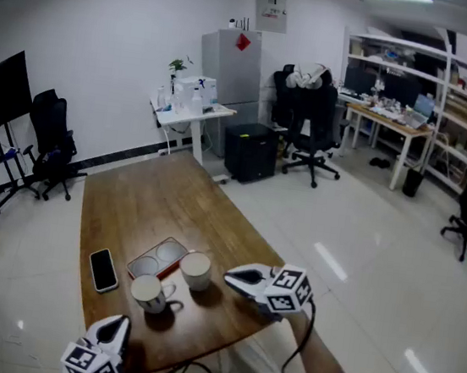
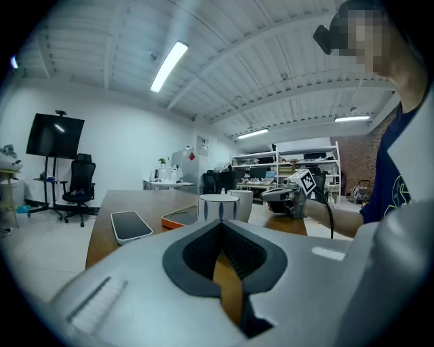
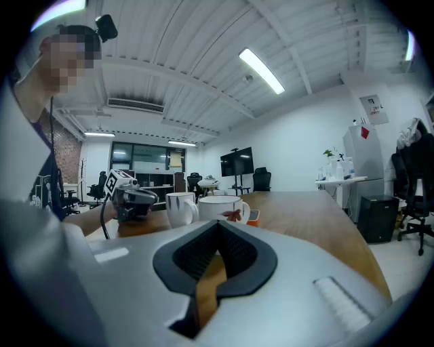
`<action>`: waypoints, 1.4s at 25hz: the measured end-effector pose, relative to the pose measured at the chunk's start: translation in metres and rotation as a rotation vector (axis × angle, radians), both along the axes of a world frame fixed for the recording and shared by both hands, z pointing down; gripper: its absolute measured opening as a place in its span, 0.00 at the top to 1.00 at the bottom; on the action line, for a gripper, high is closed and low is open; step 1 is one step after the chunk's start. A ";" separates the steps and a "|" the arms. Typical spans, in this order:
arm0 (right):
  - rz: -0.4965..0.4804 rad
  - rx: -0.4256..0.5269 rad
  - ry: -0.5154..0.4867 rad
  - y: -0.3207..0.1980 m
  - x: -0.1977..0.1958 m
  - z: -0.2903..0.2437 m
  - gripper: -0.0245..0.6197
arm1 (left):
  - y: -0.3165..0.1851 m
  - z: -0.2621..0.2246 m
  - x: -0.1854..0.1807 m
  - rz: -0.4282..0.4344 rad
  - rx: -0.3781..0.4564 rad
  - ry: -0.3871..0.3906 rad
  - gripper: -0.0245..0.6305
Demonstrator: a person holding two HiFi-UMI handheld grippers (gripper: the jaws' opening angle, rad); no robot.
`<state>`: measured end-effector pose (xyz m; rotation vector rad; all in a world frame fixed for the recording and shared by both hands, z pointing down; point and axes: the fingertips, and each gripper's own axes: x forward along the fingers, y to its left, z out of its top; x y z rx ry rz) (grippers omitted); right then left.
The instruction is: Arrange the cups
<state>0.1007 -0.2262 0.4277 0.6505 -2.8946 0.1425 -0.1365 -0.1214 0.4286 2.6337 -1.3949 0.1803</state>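
Observation:
Two white cups stand on the wooden table [image 1: 146, 204]. The striped cup [image 1: 149, 292] [image 2: 218, 207] [image 3: 178, 207] is nearer the front edge, its handle toward the right. The flower-printed cup [image 1: 196, 270] [image 3: 220, 207] [image 2: 241, 203] stands just behind and right of it. My left gripper [image 1: 117, 324] [image 2: 224, 254] hovers at the front edge, shut and empty, pointing at the striped cup. My right gripper [image 1: 234, 280] [image 3: 215, 261] is right of the flower cup, shut with nothing in it, a short gap away.
An orange tray [image 1: 158, 258] [image 2: 180, 219] with two round wells lies just behind the cups. A phone [image 1: 104, 269] [image 2: 131, 225] lies face up to their left. Beyond the table are office chairs, desks and a black cabinet [image 1: 250, 151].

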 end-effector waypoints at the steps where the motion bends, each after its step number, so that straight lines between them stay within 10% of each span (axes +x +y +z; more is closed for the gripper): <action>1: 0.004 -0.002 -0.002 -0.002 0.000 -0.001 0.91 | -0.001 -0.003 -0.001 -0.001 0.004 -0.003 0.96; 35: -0.039 -0.002 -0.008 0.001 0.000 -0.015 0.93 | -0.005 -0.018 0.004 0.005 0.021 -0.012 0.96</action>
